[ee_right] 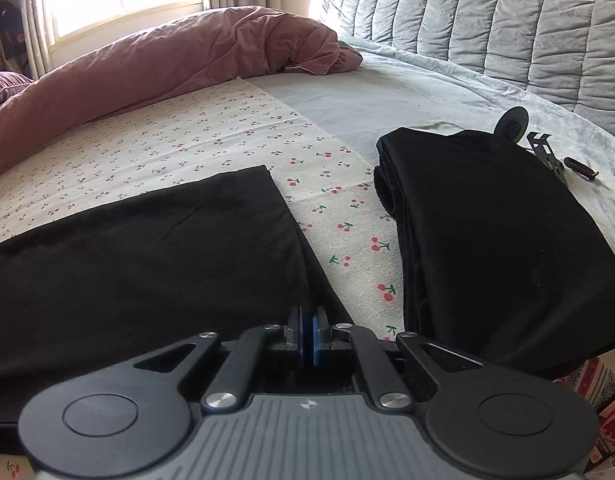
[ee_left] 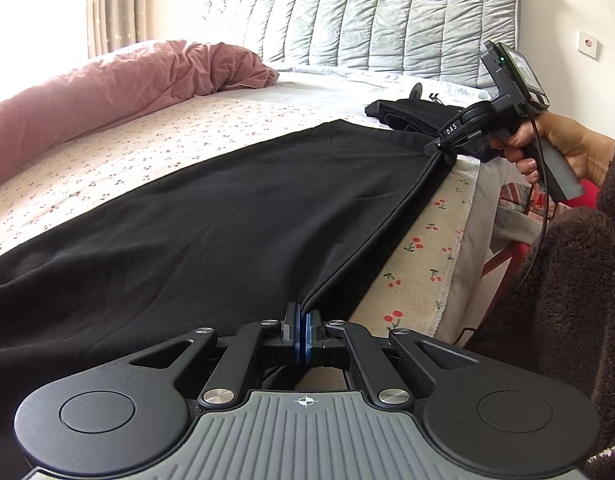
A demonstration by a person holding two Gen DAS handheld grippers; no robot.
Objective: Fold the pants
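Pinching the near hem edge, the left gripper [ee_left: 303, 320] and right gripper [ee_right: 307, 322] both sit clamped on the black soft-knit pants [ee_left: 211, 216], which lie flat along the cherry-print bed sheet [ee_left: 119, 152]. Fabric looks light, limp and non-slippery, best held at corners; a second folded black garment [ee_right: 491, 240] lies just beside.

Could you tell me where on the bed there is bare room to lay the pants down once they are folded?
Free: the cherry-print sheet between the pink duvet and the spread pants; also the grey sheet below the headboard. Crowded: the right edge, with the folded black pile and small tools.
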